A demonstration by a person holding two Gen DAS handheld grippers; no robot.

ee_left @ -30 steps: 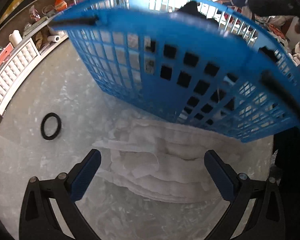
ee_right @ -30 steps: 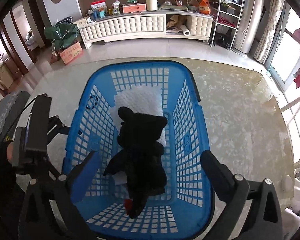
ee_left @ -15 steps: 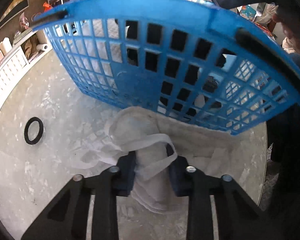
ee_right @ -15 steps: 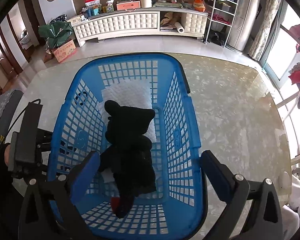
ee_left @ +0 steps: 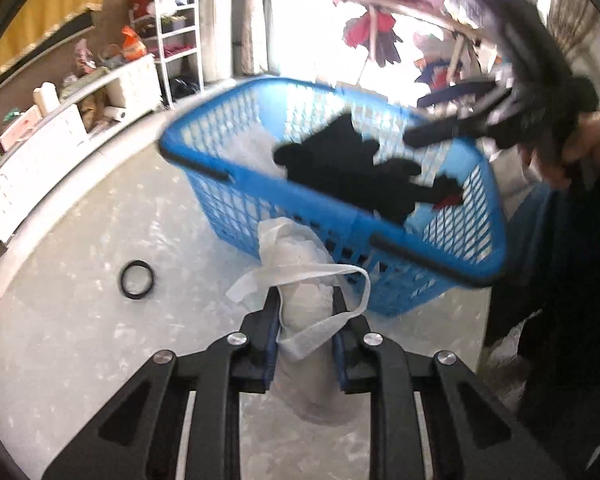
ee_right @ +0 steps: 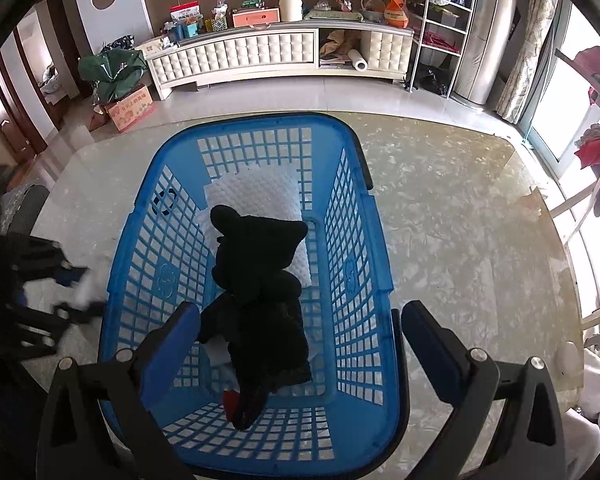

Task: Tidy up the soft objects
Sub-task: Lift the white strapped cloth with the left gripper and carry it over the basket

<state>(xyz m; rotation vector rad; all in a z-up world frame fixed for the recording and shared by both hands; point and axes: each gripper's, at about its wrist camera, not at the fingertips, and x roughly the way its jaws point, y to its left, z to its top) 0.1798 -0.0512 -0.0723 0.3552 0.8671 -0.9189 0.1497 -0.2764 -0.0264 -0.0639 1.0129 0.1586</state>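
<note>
The left gripper was clamped on a white cloth — its length ran forward between the fingers toward the blue basket just ahead. The right gripper stood wide open, empty, above the black plush toy in the basket.

Blue basket walls block; its top lies open.

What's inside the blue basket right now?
A black plush toy lies in the blue basket on a white quilted pad. The pad's near part is hidden beneath it.
</note>
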